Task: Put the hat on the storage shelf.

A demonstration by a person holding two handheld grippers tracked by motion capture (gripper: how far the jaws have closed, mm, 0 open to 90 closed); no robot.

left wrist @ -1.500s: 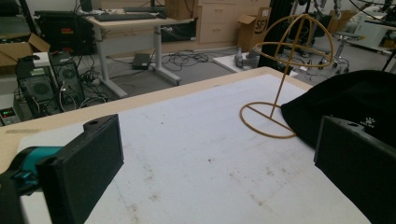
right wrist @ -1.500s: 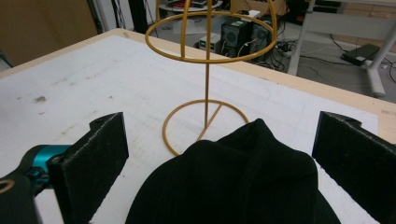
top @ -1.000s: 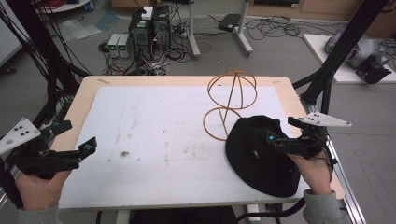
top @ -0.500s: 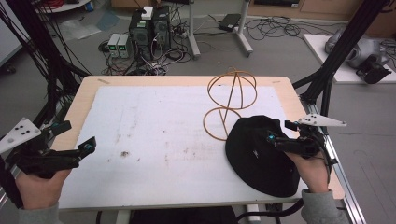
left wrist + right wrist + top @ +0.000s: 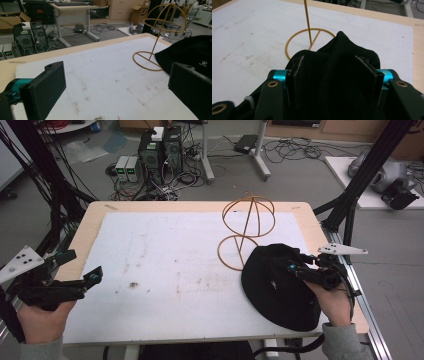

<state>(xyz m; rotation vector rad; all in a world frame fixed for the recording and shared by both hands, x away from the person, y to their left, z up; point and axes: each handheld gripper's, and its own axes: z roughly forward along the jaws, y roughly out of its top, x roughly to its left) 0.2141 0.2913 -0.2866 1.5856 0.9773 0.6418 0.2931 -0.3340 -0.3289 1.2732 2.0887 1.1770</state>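
Note:
A black hat lies on the right of the white mat, its edge against the ring base of a gold wire hat stand. My right gripper reaches over the hat from the right. In the right gripper view its jaws are drawn in on a raised fold of the hat, with the stand's base ring just beyond. My left gripper hovers at the mat's left edge, open and holding nothing. In the left gripper view, its wide jaws frame the stand and hat.
The wooden table ends close behind the stand and just right of the hat. Black frame posts rise at the right edge. Computers and cables sit on the floor beyond the table.
My right gripper has crept slightly left and forward over the hat, and the hat's near fold has bunched up. The left gripper has stayed put.

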